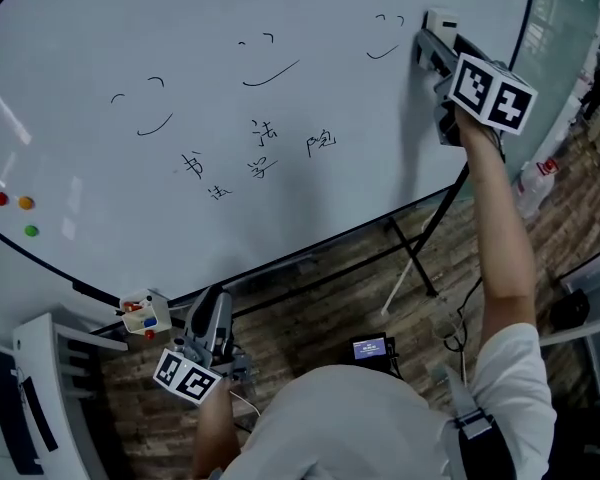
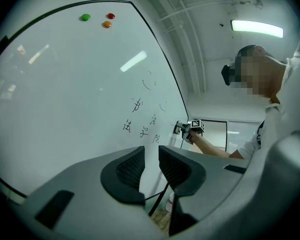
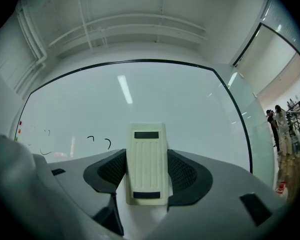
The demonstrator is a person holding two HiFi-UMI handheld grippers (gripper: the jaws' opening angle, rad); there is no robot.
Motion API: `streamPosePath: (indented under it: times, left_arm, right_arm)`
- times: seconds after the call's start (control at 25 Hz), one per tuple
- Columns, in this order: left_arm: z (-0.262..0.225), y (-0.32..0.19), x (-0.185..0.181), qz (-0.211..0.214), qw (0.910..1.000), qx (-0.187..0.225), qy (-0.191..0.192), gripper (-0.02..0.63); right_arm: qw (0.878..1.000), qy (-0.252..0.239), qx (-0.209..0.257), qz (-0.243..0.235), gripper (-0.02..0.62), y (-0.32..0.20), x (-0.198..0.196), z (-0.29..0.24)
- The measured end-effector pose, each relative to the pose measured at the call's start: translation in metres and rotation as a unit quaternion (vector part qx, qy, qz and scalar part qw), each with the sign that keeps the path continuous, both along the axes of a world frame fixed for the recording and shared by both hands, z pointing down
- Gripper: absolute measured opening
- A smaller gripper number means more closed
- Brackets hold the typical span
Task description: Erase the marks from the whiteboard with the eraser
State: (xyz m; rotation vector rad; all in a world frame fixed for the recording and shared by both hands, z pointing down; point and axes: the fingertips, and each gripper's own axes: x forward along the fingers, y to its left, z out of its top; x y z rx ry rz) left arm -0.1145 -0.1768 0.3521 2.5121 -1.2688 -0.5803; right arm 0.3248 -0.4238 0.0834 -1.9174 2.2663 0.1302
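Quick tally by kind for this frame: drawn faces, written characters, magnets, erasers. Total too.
Smiley faces: 3
Written characters: 5
Magnets: 3 (red, orange, green)
Eraser: 1
Total: 12

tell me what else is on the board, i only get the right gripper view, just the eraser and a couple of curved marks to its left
Observer: The head view shows three smiley faces in a row; the eraser in the right gripper is just right of the last one.
Operator: anything under them
Observer: Yes, handwritten characters, below the middle face.
Operator: left gripper doing anything
Observer: No, the left gripper is open and empty, low by the whiteboard bottom edge.
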Motion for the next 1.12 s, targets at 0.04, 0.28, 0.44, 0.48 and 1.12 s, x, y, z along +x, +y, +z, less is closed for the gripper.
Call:
streamPosePath:
  times: [0.04, 0.28, 0.44, 0.48, 1.12]
  left_arm:
    - [0.002, 0.000, -0.003, 0.001, 1.0000, -0.002, 0.001, 0.077]
    - [0.009, -0.005, -0.013, 0.016, 0.9998, -0.009, 0.005, 0.077]
    - [0.013, -0.010, -0.016, 0.025, 0.9995, -0.014, 0.010, 0.077]
    - [0.014, -0.012, -0.016, 0.028, 0.9994, -0.014, 0.010, 0.077]
    - [0.025, -0.019, -0.025, 0.047, 0.9983, -0.022, 0.027, 0.077]
  right_arm:
    - [1.000, 0.001, -0.001, 0.004, 0.270, 0.000, -0.001, 0.000]
    - [1.000, -0.003, -0.010, 0.026, 0.270, -0.001, -0.003, 0.000]
    - [0.999, -0.010, -0.013, 0.040, 0.270, -0.002, -0.005, 0.000]
    - [0.999, -0.011, -0.012, 0.042, 0.270, -0.002, -0.006, 0.000]
    - [1.000, -0.003, -0.004, 0.009, 0.270, 0.010, -0.060, -0.004]
